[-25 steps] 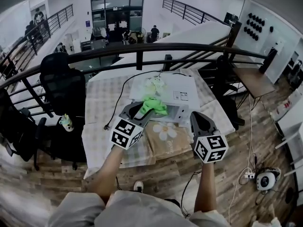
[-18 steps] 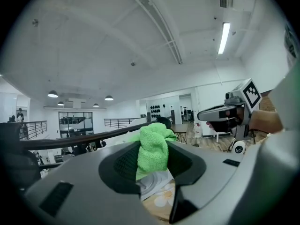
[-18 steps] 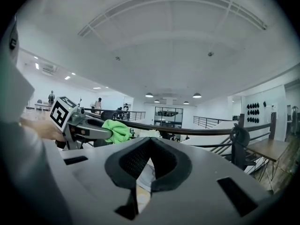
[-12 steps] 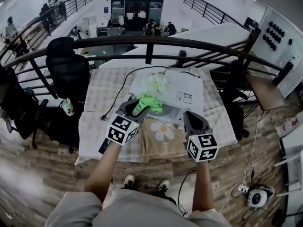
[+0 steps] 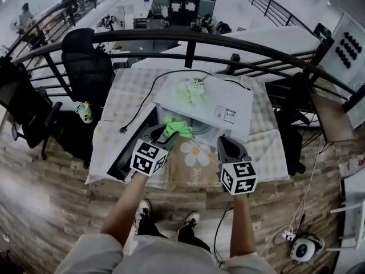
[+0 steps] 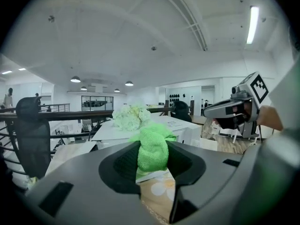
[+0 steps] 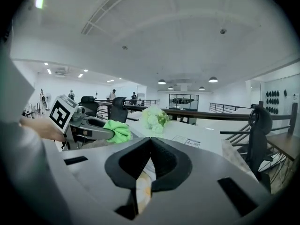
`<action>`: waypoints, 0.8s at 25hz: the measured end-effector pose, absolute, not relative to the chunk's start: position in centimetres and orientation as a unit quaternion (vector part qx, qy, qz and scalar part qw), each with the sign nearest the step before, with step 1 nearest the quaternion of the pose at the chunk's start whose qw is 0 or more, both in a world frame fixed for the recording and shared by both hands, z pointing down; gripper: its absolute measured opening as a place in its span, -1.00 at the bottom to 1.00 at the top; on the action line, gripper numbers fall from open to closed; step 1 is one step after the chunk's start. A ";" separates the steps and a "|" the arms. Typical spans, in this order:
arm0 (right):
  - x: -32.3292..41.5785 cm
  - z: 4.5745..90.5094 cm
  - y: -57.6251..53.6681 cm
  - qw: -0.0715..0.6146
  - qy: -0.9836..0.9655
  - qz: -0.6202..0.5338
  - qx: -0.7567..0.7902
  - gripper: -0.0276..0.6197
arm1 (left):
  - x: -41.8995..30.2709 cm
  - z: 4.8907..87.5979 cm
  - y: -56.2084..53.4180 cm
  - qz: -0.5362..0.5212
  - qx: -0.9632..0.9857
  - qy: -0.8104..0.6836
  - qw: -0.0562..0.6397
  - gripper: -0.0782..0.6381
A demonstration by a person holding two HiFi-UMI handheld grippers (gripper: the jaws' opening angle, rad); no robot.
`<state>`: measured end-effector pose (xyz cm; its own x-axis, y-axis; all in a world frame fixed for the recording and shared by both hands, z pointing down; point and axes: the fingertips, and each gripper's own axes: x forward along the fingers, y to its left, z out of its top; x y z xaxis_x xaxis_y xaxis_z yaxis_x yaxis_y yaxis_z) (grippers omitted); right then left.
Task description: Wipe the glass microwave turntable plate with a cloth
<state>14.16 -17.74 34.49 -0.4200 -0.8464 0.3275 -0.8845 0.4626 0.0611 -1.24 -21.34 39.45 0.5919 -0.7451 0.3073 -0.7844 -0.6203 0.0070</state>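
Observation:
My left gripper (image 5: 169,133) is shut on a bright green cloth (image 5: 178,128), which bunches up between its jaws (image 6: 153,147). It hangs just in front of the white microwave (image 5: 205,103), by the open front. I cannot make out the glass turntable plate in any view. To the right, my right gripper (image 5: 224,141) is shut with nothing in it, over a tan mat with a daisy print (image 5: 195,156). The right gripper view shows the left gripper (image 7: 96,127) with the cloth (image 7: 118,131) off to its left.
A bunch of white-green flowers (image 5: 191,90) lies on top of the microwave. The dark open door (image 5: 126,150) juts out at the table's left front. A black cord (image 5: 141,104) trails across the checked tablecloth (image 5: 120,104). A black chair (image 5: 86,61) and a railing (image 5: 188,37) stand behind.
The head view has swung, so the table and microwave sit more centred and fuller in frame. Both grippers keep their places before the microwave, and the left one still holds the cloth.

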 end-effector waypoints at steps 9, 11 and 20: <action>13.5 40.2 -20.0 0.173 -0.835 0.086 0.514 -0.87 | -0.8 47.2 -25.0 0.158 0.881 -0.432 0.109 -0.32; 13.1 41.9 -20.7 0.178 -0.834 0.090 0.514 -0.87 | -0.9 48.7 -26.0 0.157 0.878 -0.438 0.110 -0.32; 12.1 47.2 -22.9 0.164 -0.829 0.125 0.521 -0.87 | -0.5 53.8 -31.3 0.127 0.851 -0.500 0.095 -0.32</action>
<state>12.13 -22.90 47.17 -0.4045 -0.8219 0.4011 -0.9035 0.4271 -0.0361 -0.45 -31.30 53.84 0.4682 -0.8266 0.3122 -0.8752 -0.4825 0.0352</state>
